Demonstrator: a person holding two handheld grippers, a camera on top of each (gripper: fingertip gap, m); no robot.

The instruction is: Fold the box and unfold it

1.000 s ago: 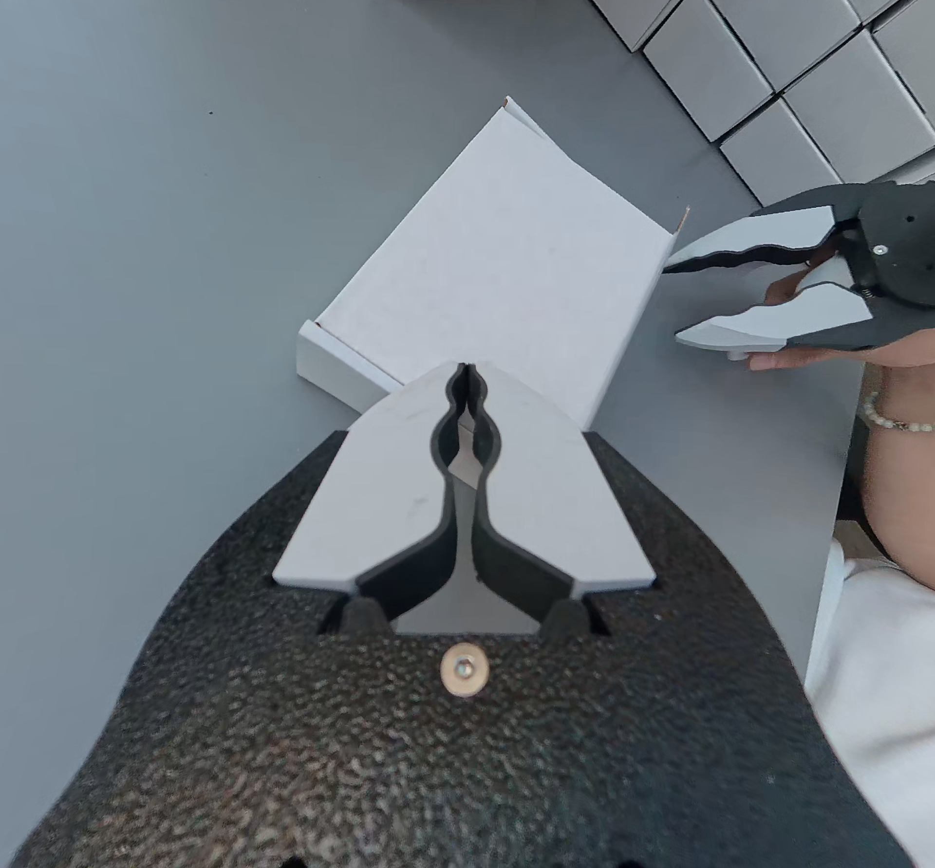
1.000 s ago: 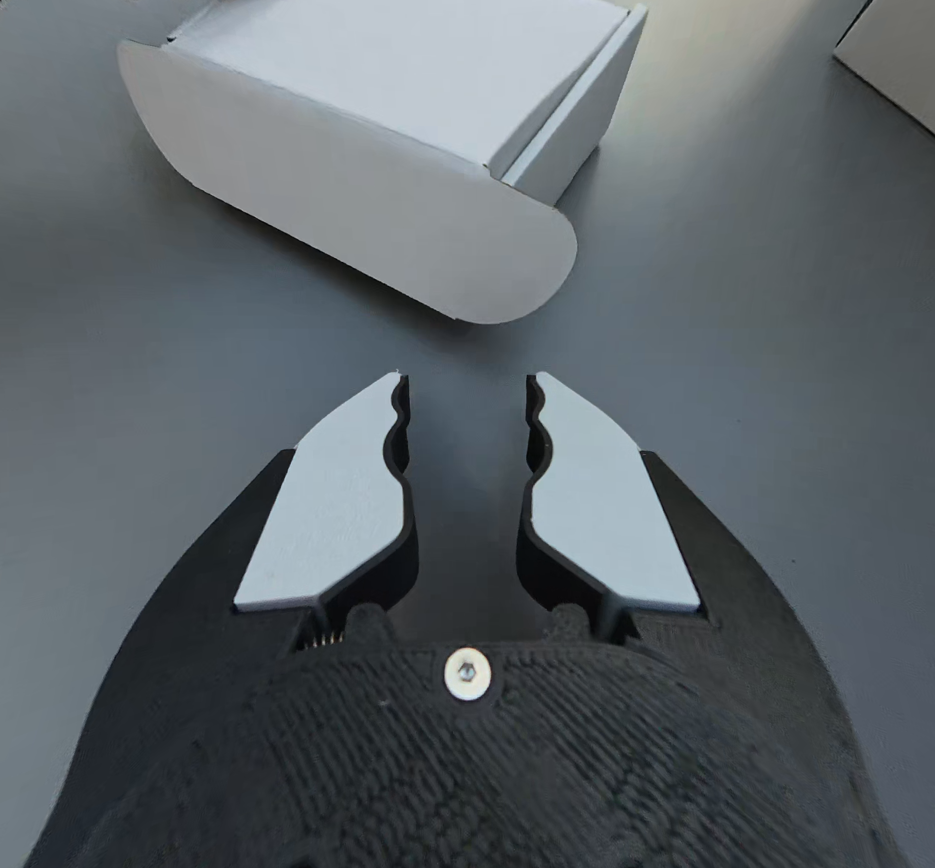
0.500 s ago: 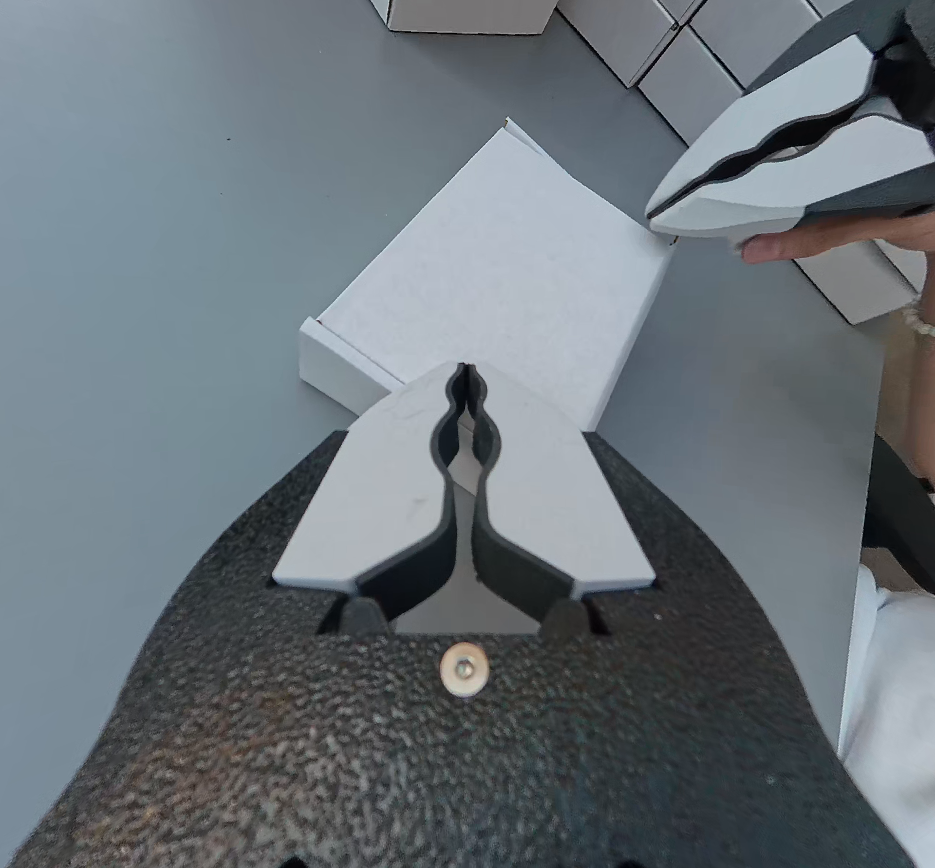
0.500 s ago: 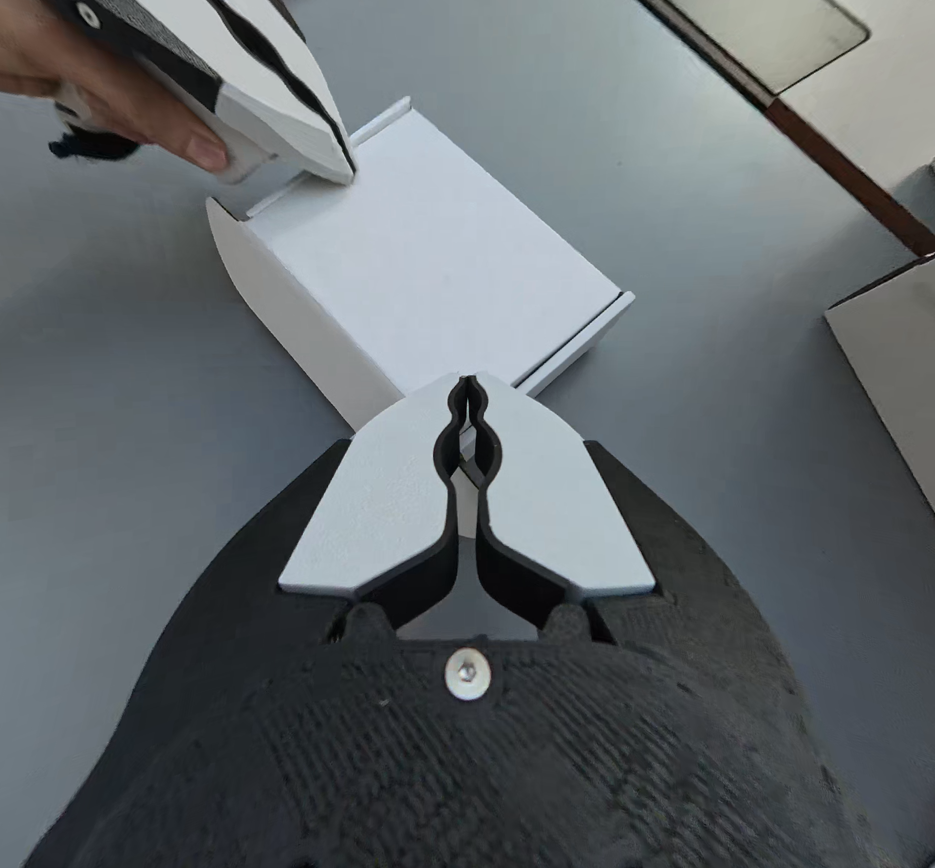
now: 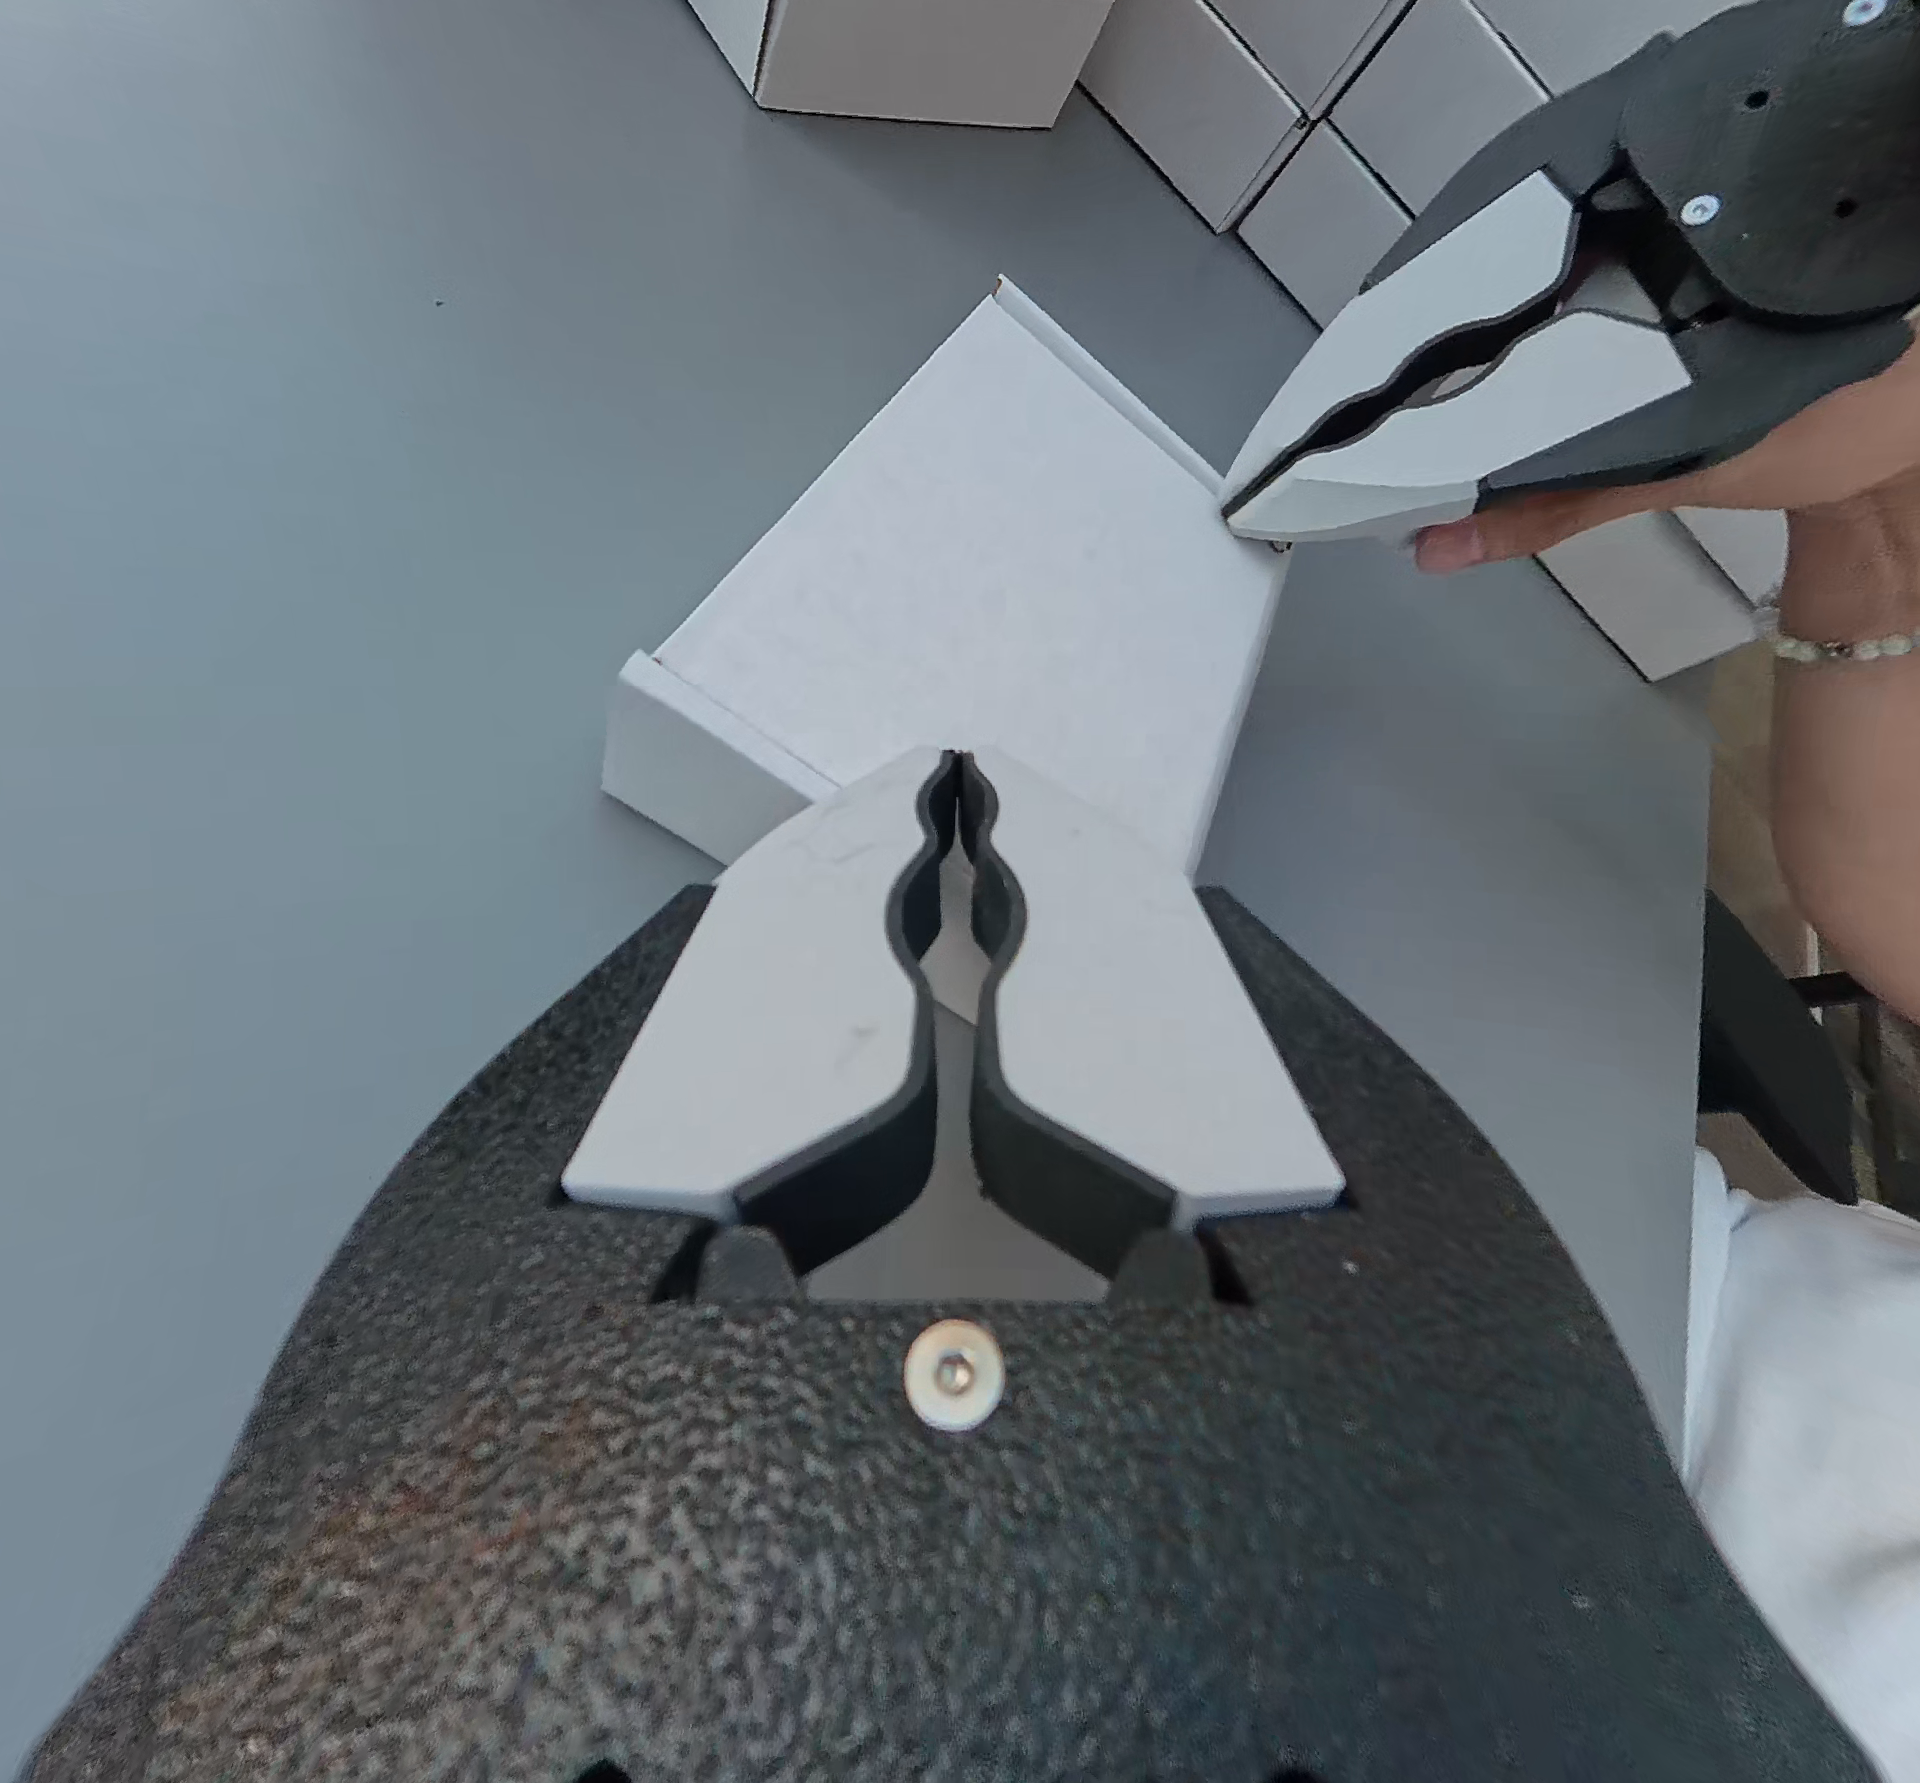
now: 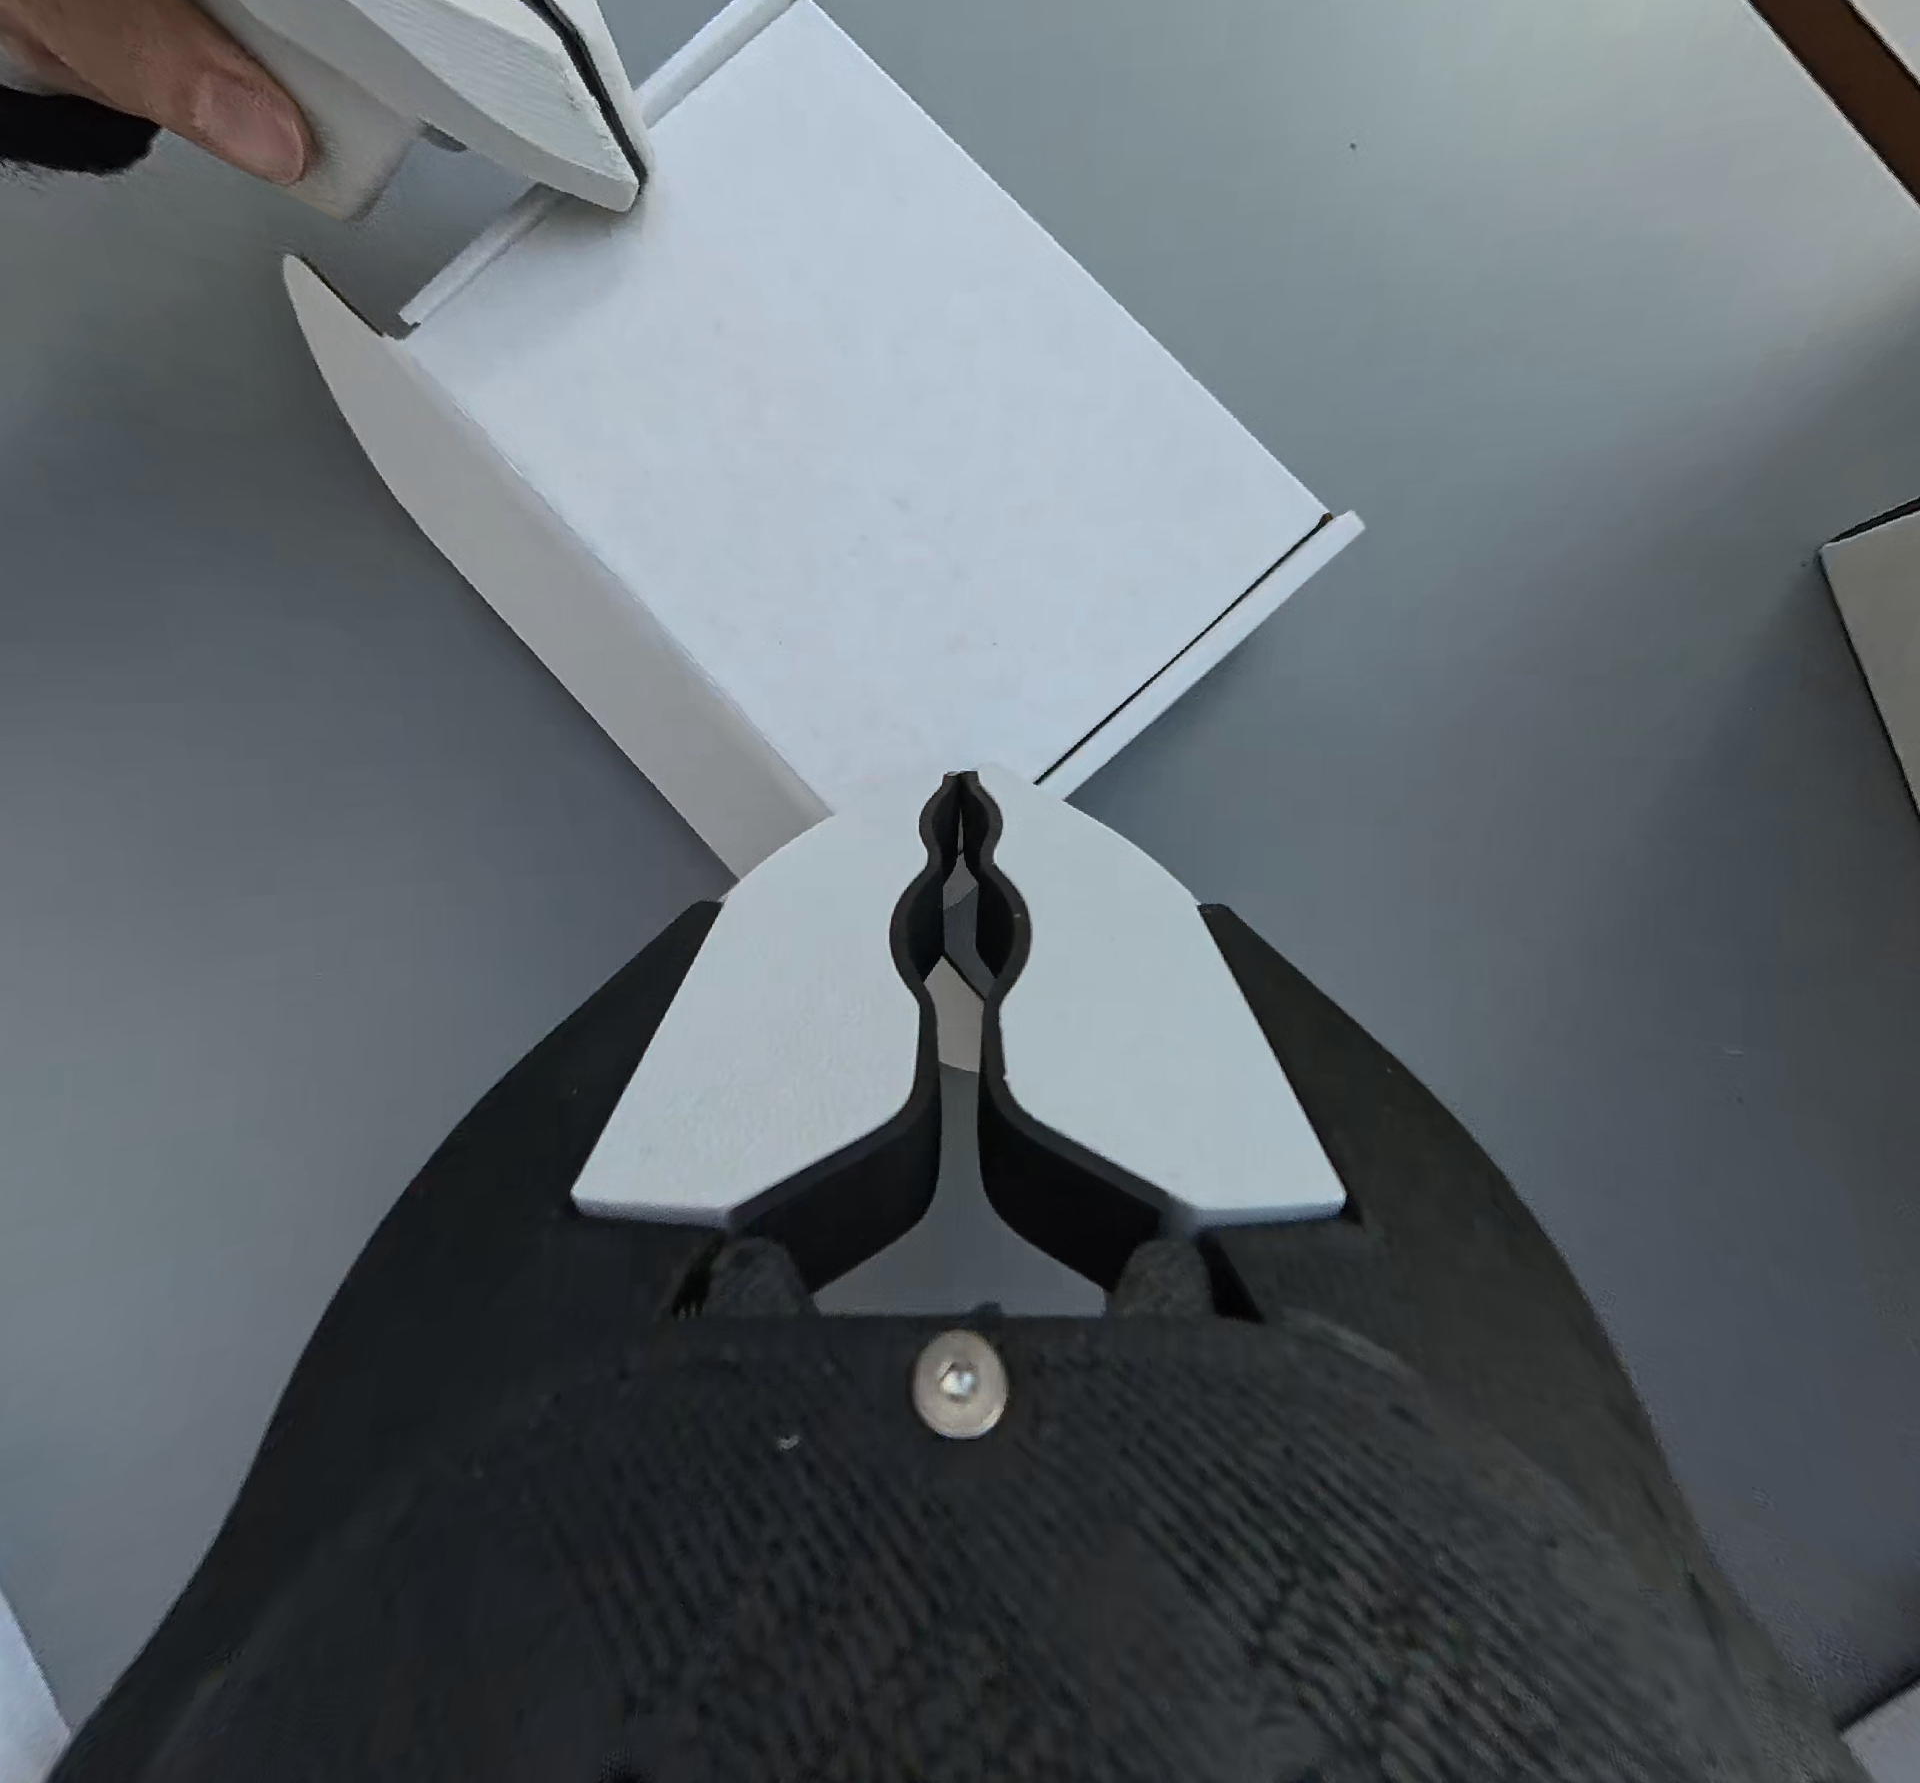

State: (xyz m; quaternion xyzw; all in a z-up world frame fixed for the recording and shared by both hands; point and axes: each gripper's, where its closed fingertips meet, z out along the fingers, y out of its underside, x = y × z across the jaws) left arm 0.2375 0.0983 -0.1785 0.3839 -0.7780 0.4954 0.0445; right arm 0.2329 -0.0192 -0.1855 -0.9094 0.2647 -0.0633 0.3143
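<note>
A white cardboard box lies on the grey table with its lid down. In the right wrist view the box has a long rounded flap hanging outside along its left side. My left gripper is shut, with its tips over the box's near corner. It also shows in the right wrist view, touching the lid beside a narrow side flap. My right gripper is shut, with its tips at the opposite corner. In the left wrist view the right gripper rests its tips on that corner. I cannot see either gripper pinching cardboard.
Stacks of folded white boxes stand along the back and right of the grey table. Another white box lies to the right. A hand with a bead bracelet holds the right gripper. The table's edge runs near the person's white clothing.
My right gripper has gone from open to shut and moved forward onto the box's corner. My left gripper has stayed shut on the opposite corner. Both views now look down more steeply.
</note>
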